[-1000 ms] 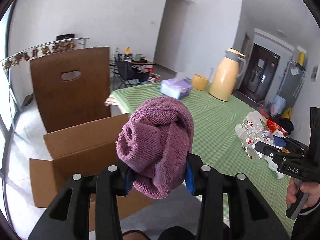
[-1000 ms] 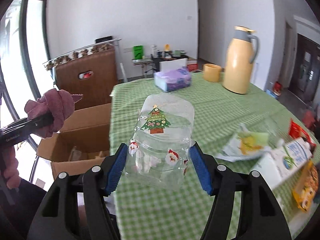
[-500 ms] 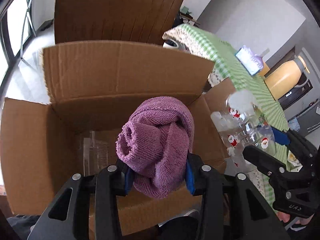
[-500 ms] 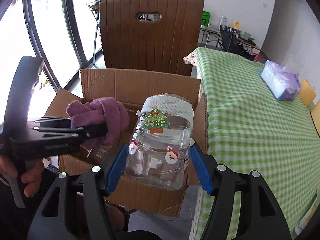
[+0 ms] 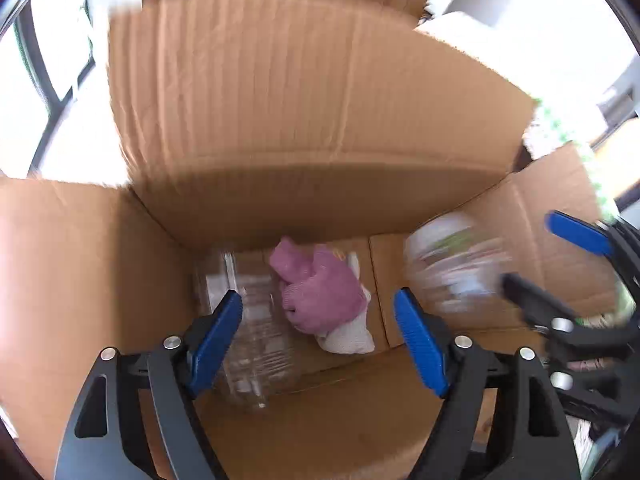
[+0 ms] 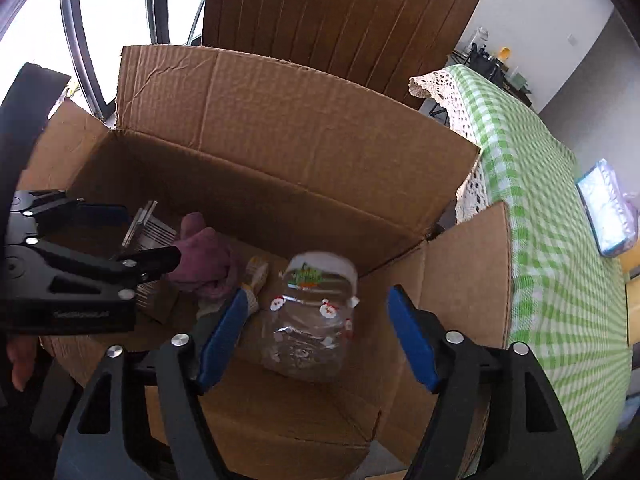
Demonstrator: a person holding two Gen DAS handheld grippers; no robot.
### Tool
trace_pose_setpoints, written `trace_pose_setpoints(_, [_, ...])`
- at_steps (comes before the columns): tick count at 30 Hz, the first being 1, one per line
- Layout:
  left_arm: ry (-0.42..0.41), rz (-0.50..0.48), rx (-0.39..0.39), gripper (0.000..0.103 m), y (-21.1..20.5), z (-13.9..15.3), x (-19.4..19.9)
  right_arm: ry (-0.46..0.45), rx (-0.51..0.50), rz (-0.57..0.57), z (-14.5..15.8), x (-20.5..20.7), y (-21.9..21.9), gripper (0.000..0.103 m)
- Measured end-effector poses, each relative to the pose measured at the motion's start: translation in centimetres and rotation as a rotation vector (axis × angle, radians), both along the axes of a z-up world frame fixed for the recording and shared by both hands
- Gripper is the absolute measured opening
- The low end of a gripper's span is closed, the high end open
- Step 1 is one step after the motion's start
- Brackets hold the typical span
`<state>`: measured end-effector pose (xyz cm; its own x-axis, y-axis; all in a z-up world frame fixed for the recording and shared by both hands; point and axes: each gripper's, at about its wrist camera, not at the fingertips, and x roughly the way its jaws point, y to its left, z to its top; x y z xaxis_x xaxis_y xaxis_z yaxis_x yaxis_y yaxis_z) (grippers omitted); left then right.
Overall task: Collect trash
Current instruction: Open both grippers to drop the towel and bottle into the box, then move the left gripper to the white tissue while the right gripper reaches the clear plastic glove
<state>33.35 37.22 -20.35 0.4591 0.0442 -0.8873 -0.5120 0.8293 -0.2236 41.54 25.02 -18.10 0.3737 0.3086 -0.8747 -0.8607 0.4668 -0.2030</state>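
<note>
Both views look down into an open cardboard box. My left gripper hangs over it, its jaws opening with nothing between the blue pads. Below it the purple towel lies loose on the box floor, partly on a white cloth. My right gripper is also opening. The clear jar with Christmas stickers sits free below its pads, and is blurred in the left wrist view. Each gripper shows in the other's view: right gripper, left gripper.
A clear plastic container lies at the box's left side. A brown chair back stands behind the box. The table with a green checked cloth is to the right, with a tissue pack on it.
Both grippers swung from the table over the box and dropped lower. The left let go of the purple towel and the right let go of the jar; both now lie inside the box.
</note>
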Motion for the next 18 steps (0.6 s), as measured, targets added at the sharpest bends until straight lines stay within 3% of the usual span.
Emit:
trace_pose_setpoints(2, [-0.029,0.012,0.058,0.081,-0.1,1.7,-0.8,0.009,0.012,0.002,0.1,0.3,0.3,0.077])
trace_pose_setpoints(8, [-0.097,-0.004,0.078,0.082,-0.8,5.4,-1.8,0.092,0.104,-0.060,2.4,1.3,-0.5,0.077])
trace_pose_setpoints(18, [-0.167,-0.011,0.204,0.085,-3.2,10.7,-3.6,0.063,0.150,-0.104,6.8,-0.3,-3.9,0.077])
